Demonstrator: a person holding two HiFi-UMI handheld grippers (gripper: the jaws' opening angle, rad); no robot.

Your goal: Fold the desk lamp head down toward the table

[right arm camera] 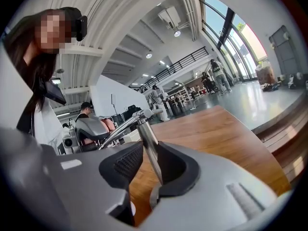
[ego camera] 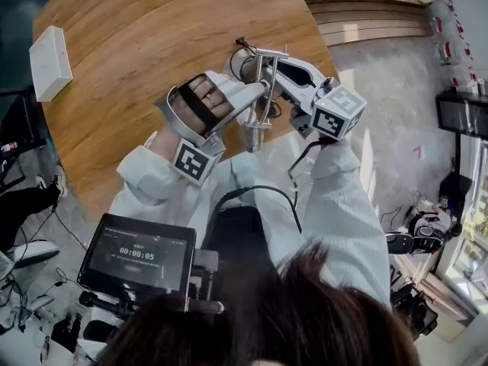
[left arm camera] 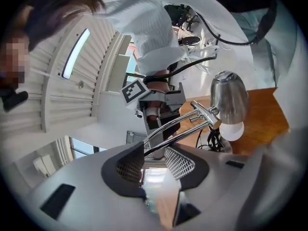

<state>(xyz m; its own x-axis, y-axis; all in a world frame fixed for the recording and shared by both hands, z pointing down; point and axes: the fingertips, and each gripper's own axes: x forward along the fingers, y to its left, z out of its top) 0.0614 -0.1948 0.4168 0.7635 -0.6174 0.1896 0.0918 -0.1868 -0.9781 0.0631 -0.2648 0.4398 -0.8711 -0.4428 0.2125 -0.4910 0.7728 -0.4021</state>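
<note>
A chrome desk lamp stands at the near edge of the round wooden table (ego camera: 152, 52). Its shiny head (left arm camera: 229, 97), with a white bulb (left arm camera: 232, 131) under it, hangs at the end of two thin arm rods (left arm camera: 183, 129). These rods run between the jaws of my left gripper (left arm camera: 155, 160), which is open, with a gap still showing beside them. My right gripper (right arm camera: 150, 165) is shut on the lamp's upright post (right arm camera: 148, 146), just below the top joint. From above, both grippers meet at the arm rods (ego camera: 259, 82), left gripper (ego camera: 258, 94) below right gripper (ego camera: 268, 69).
A white box (ego camera: 50, 62) lies at the table's far left edge. The lamp's black cable (left arm camera: 209, 141) coils on the wood by the base. A tablet on a stand (ego camera: 137, 258) sits close in front of the person, below the table edge.
</note>
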